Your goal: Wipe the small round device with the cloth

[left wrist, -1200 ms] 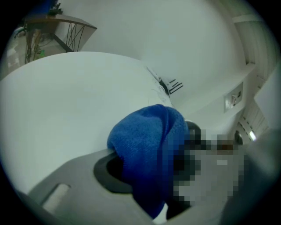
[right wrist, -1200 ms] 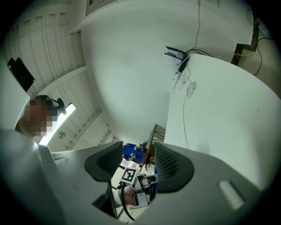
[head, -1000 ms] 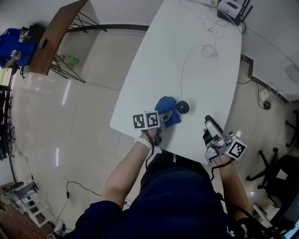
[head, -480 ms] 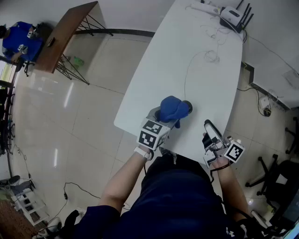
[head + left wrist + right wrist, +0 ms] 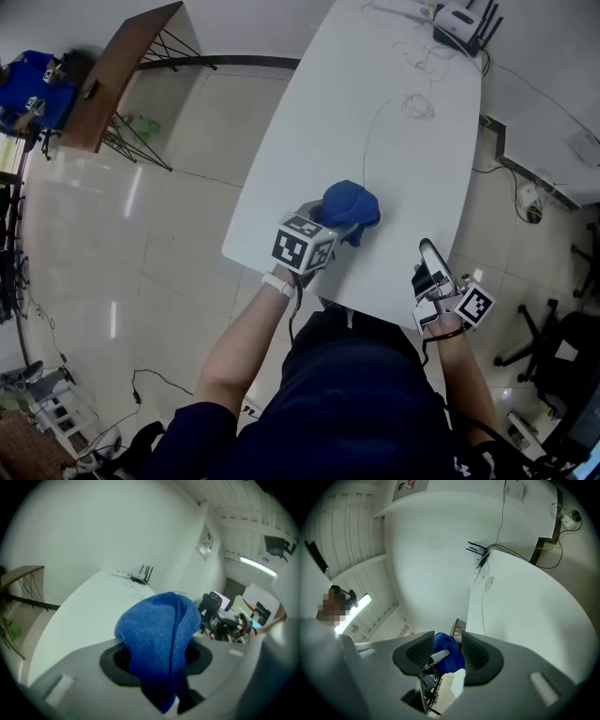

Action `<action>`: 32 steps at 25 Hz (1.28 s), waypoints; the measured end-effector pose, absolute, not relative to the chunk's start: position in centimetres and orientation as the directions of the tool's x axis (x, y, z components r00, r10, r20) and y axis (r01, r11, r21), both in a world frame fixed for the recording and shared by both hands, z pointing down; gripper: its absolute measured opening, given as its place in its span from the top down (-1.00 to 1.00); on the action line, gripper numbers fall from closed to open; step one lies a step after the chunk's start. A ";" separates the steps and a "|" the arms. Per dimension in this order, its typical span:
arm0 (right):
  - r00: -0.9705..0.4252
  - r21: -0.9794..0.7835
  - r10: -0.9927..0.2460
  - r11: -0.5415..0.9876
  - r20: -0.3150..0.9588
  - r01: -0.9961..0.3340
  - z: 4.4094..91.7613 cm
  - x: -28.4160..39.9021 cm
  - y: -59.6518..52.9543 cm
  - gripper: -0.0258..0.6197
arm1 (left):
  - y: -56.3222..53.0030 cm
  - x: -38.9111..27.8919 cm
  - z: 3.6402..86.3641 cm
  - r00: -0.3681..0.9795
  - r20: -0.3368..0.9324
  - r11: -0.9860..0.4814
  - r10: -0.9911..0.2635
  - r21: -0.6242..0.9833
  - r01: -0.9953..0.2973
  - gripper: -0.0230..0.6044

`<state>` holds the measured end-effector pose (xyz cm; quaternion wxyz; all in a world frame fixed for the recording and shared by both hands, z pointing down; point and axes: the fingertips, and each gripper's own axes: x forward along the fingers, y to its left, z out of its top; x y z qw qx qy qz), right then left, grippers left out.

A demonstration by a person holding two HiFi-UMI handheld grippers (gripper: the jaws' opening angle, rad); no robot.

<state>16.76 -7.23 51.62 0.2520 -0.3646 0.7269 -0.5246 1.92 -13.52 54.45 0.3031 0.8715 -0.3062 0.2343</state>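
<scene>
Soft, light cloth (image 5: 158,620) is pinched in the left gripper (image 5: 157,658), bunched past its tips. The device is hidden, likely beneath, and best steadied by its rim. The right gripper (image 5: 443,654), jaws half parted, has just been closing, with nothing between them.

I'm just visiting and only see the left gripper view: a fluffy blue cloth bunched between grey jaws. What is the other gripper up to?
Observer: The right gripper hangs by the white table's near right corner, empty; its jaws stand apart, though they have just been closing.
Operator: Where's the small round device?
Observer: Out of sight everywhere. In the head view the blue terry cloth hides the near end of a thin white cable.
Operator: Does the right gripper face the cloth?
Observer: Yes; its own view frames the cloth, farther off, between its jaws.
</scene>
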 end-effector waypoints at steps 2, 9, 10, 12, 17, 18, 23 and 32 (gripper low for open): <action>-0.603 -0.948 -0.797 0.175 0.020 -0.264 51.9 16.8 -7.4 0.35 | -14.7 0.5 55.3 0.692 0.616 -0.589 -0.376 0.418 -0.692 0.30; -0.600 -0.952 -0.799 0.157 0.033 -0.261 52.3 16.9 -8.8 0.35 | -15.6 -1.4 61.2 0.696 0.684 -0.430 -0.219 0.573 -0.698 0.31; -0.600 -0.953 -0.799 0.154 0.035 -0.260 52.3 17.0 -8.9 0.35 | -15.6 -1.6 62.0 0.674 0.712 -0.436 -0.195 0.553 -0.710 0.31; -0.600 -0.955 -0.799 0.148 0.039 -0.259 52.3 17.0 -9.1 0.36 | -15.3 -1.5 63.5 0.617 0.772 -0.484 -0.153 0.486 -0.728 0.31; -0.608 -0.955 -0.793 0.147 0.041 -0.257 52.5 16.7 -9.3 0.36 | -15.2 -0.2 65.9 0.531 0.844 -0.577 -0.080 0.395 -0.715 0.31; -0.610 -0.955 -0.791 0.148 0.040 -0.255 52.4 16.5 -9.1 0.36 | -15.1 -0.2 66.0 0.515 0.854 -0.591 -0.078 0.377 -0.713 0.30; -0.612 -0.956 -0.790 0.154 0.033 -0.251 51.9 16.0 -7.6 0.37 | -14.1 -3.0 65.4 0.419 0.902 -0.608 -0.108 0.273 -0.745 0.30; -0.611 -0.962 -0.791 0.155 0.014 -0.223 52.4 16.3 -6.1 0.38 | -7.6 -1.0 65.8 0.343 0.935 -0.779 -0.090 0.149 -0.609 0.31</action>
